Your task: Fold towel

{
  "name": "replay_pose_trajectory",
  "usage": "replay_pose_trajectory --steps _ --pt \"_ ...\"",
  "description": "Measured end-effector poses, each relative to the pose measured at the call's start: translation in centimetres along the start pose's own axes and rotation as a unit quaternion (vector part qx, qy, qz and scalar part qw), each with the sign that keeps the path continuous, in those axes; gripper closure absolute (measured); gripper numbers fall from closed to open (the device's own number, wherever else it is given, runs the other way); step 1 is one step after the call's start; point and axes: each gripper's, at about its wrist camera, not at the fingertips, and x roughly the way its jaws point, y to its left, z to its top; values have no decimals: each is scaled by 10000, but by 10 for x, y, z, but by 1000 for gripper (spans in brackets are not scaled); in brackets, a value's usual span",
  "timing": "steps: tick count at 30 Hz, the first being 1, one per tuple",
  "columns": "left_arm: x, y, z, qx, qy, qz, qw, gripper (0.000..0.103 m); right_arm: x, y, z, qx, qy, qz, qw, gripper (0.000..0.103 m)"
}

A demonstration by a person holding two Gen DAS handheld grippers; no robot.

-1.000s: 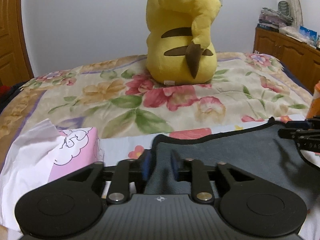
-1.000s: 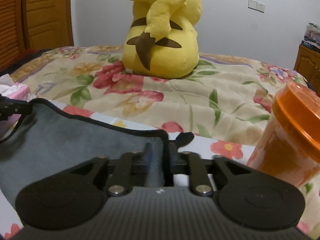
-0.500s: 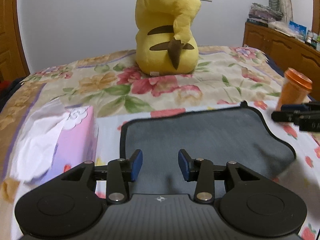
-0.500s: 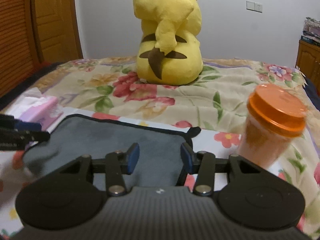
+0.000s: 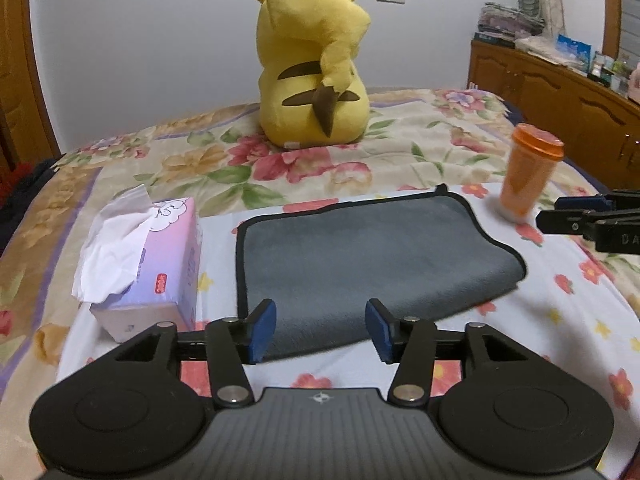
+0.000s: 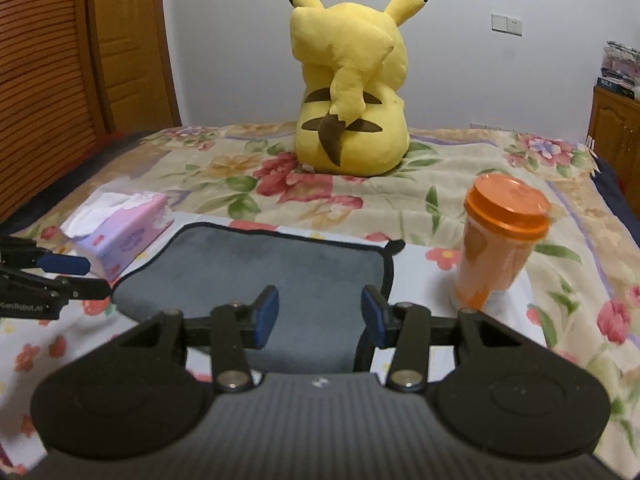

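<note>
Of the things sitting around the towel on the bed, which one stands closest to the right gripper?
The orange lidded cup, upright just beyond the towel's right edge, beside the right gripper. The tissue box lies across on the towel's left; the yellow plush sits farther back.

Grey towel (image 5: 360,252) edged with black piping. Cream bedspread (image 5: 400,148) patterned with red, pink and orange flowers and green leaves; nearer sheet (image 5: 560,320) white with small red blossoms. Yellow plush (image 5: 316,60) with black ear tips, brown back stripes and a brown tail base. Orange cup (image 5: 528,176) under an orange lid. Pink-lilac tissue box (image 5: 160,264), white tissue on top. Black grippers, blue pads on the fingers (image 5: 262,330).
</note>
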Motion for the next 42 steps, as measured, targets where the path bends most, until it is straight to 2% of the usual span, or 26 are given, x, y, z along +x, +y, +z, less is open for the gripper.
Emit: replay_pose_trajectory --steps 5,14,24,31,35,37,38,42 --pt "-17 -12 -5 36 -55 -39 10000 42 -15 7 -9 51 17 -8 10000 56" --pt "-50 -29 -17 53 -112 -12 9999 27 -47 10 -20 197 -32 -50 9998 53" --pt "-94 -44 -27 26 -87 -85 9999 16 -93 15 -15 177 -193 -117 9996 52" --pt "-127 -48 -24 -96 -206 -95 9997 8 -121 24 -10 163 -280 -78 9994 51" --pt "-142 -46 -21 -160 -285 -7 9995 5 -133 29 -8 136 -327 -84 9993 44" --pt "-149 -44 -19 -246 -357 71 9990 0 -138 31 -8 139 -346 -100 9993 37" --pt "-152 -43 -17 -293 -386 106 9988 0 -139 32 -7 139 -346 -111 9992 30" --pt "-165 -43 -11 -382 -452 130 9982 0 -147 35 -8 142 -336 -173 9992 17"
